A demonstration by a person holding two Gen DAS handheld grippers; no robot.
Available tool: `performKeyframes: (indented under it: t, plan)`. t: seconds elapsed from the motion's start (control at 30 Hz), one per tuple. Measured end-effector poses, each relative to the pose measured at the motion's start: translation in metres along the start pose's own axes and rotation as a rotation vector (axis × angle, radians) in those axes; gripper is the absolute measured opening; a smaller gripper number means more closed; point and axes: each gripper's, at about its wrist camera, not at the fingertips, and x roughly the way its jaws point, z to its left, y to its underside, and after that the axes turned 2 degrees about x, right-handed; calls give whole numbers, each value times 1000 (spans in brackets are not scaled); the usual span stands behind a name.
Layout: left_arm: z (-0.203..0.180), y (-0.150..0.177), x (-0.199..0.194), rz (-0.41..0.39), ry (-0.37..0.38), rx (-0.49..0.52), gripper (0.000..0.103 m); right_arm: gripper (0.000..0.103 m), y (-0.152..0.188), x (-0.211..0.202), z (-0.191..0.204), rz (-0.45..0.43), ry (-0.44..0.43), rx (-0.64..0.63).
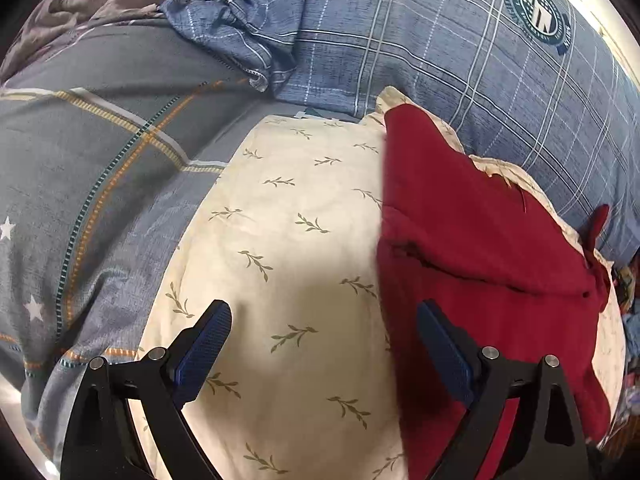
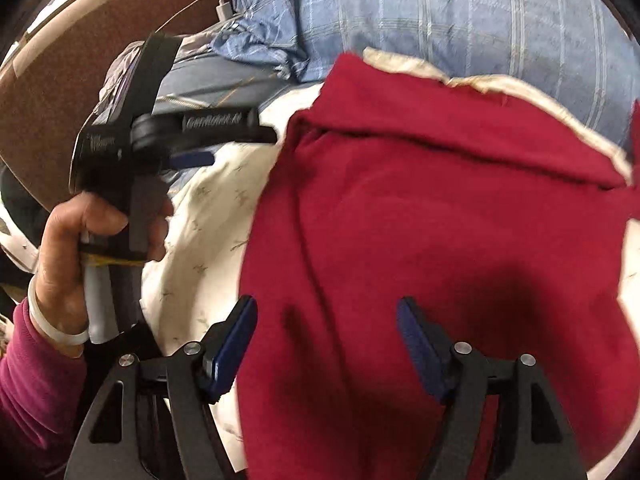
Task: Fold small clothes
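Note:
A dark red garment [image 1: 488, 248] lies folded on a cream leaf-print pillow [image 1: 288, 248], covering the pillow's right part. My left gripper [image 1: 324, 306] hangs open above the bare cream cloth just left of the garment's edge, nothing between its blue pads. In the right wrist view the red garment [image 2: 420, 220] fills the middle, a folded flap along its far edge. My right gripper [image 2: 327, 303] hovers open over it, pads apart and pressing on nothing. A hand [image 2: 68, 264] in a magenta sleeve holds the left gripper [image 2: 240, 146] at the left.
Blue plaid bedding [image 1: 440, 48] rises behind the pillow. A grey quilt with stars and orange stripes [image 1: 92, 168] lies to the left. A brown headboard [image 2: 60, 92] and a white charger cable [image 2: 222, 8] sit at the far left. Coloured clothes [image 1: 630, 312] show at the right edge.

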Motion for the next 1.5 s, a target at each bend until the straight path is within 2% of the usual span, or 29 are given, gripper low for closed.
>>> performKeyframes:
  t: [0.1, 0.13, 0.23, 0.33, 0.4, 0.47, 0.53, 0.57, 0.6, 0.67, 0.77, 0.87, 0.93, 0.97, 1.07, 1.1, 1.2, 1.23, 1.27, 1.3, 1.37, 1.43, 1.5]
  plan:
    - [-1, -2, 3, 4, 0, 5, 93, 71, 3, 8, 15, 17, -34, -23]
    - [-2, -3, 5, 7, -1, 8, 93, 71, 3, 12, 20, 19, -24, -45]
    - [-6, -5, 8, 17, 0, 18, 93, 71, 0, 20, 31, -15, 104, -110]
    - [-8, -7, 8, 12, 13, 21, 93, 72, -2, 22, 26, -17, 91, -98]
    - [-8, -9, 8, 13, 19, 31, 93, 73, 2, 28, 20, 40, 37, -97]
    - [-9, -10, 8, 12, 12, 40, 93, 72, 7, 23, 22, 74, -99, -106]
    - [-9, -10, 6, 9, 14, 43, 93, 71, 13, 18, 29, 129, -297, -79]
    - [-10, -11, 5, 7, 23, 42, 93, 71, 15, 14, 32, 130, -334, -84]
    - [-10, -11, 3, 4, 30, 41, 93, 69, 17, 10, 36, 116, -328, -107]
    - [-9, -10, 1, -3, 34, 42, 93, 70, 18, 2, 34, 73, -245, -136]
    - [-9, -7, 0, 4, 29, 62, 93, 70, 16, 1, 17, 69, -209, -93]
    - [-9, -7, -3, 2, 24, 66, 93, 49, 24, 21, 16, 120, -180, -95]
    - [-7, -7, -7, -11, 28, 57, 93, 34, 28, 21, 23, 99, -187, -111]
    - [-6, -7, -11, -18, 34, 54, 93, 21, 29, 21, 28, 114, -245, -105]
    - [0, -8, -22, -47, 42, 51, 93, 11, 28, 26, 46, 143, -392, -84]
    - [1, -8, -25, -54, 47, 51, 93, 11, 30, 30, 56, 159, -413, -86]
    - [6, -7, -30, -66, 59, 56, 93, 11, 37, 53, 82, 164, -337, -150]
    - [6, -6, -29, -62, 56, 56, 93, 12, 38, 59, 81, 168, -339, -127]
    - [7, -5, -27, -52, 51, 56, 93, 16, 38, 58, 77, 167, -368, -84]
    - [6, -4, -24, -37, 52, 59, 93, 16, 37, 53, 70, 173, -403, -47]
    - [2, -5, -21, -25, 56, 68, 93, 19, 34, 33, 50, 143, -397, -5]
    - [-5, -6, -23, -35, 61, 83, 93, 29, 31, 6, 24, 71, -324, 20]
    - [-15, -5, -25, -54, 70, 105, 93, 40, 31, -27, -11, -23, -163, 54]
